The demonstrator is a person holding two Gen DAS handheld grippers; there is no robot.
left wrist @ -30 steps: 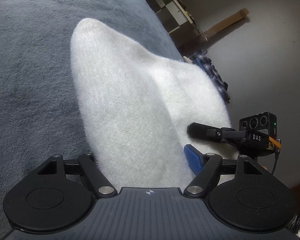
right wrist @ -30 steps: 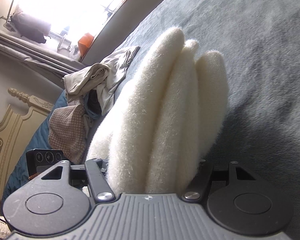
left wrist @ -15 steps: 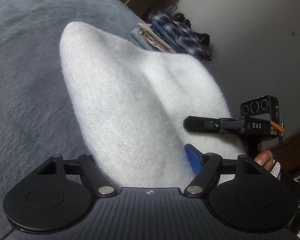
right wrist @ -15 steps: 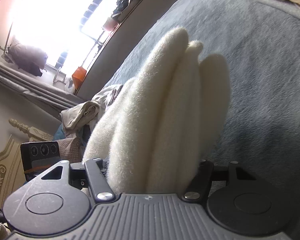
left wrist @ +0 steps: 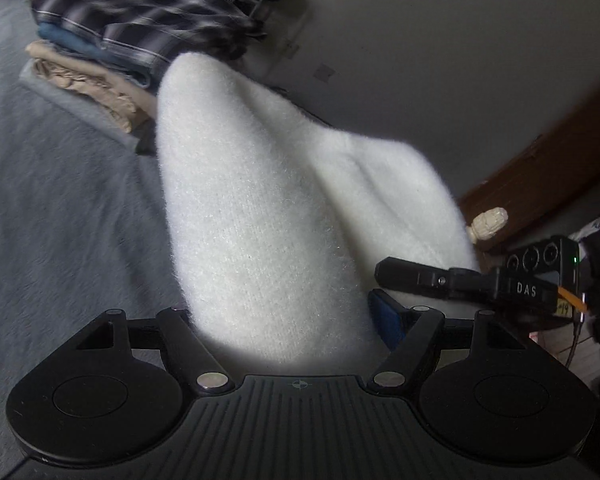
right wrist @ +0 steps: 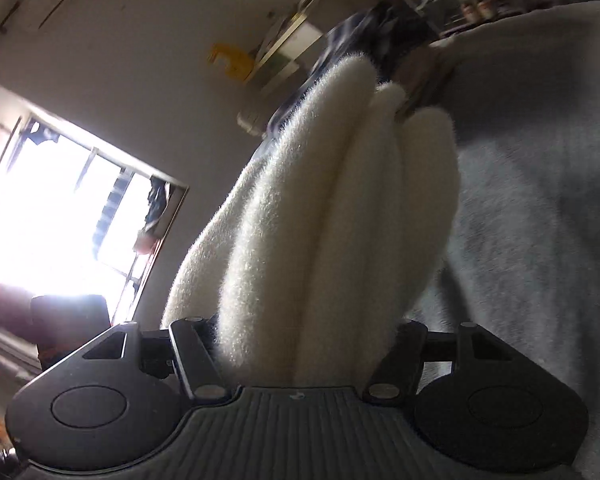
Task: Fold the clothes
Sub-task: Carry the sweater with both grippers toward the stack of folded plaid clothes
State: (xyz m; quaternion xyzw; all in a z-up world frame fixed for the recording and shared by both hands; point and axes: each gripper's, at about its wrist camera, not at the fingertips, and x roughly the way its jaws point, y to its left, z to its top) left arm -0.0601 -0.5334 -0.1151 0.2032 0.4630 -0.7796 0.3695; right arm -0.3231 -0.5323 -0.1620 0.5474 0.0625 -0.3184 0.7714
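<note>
My left gripper [left wrist: 296, 320] and right gripper [right wrist: 300, 344] each clamp the folded white sweater [left wrist: 268, 208], lifted ahead of me above the bed [left wrist: 60, 200] (so its layers stay together).

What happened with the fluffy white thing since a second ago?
Both tools swung the folded white sweater across the grey blanket toward the stack of folded clothes, which now sits just behind it; earlier it was far away. In the right view the window slid lower. Nothing was let go: the left tool and right tool stay clamped on it.
</note>
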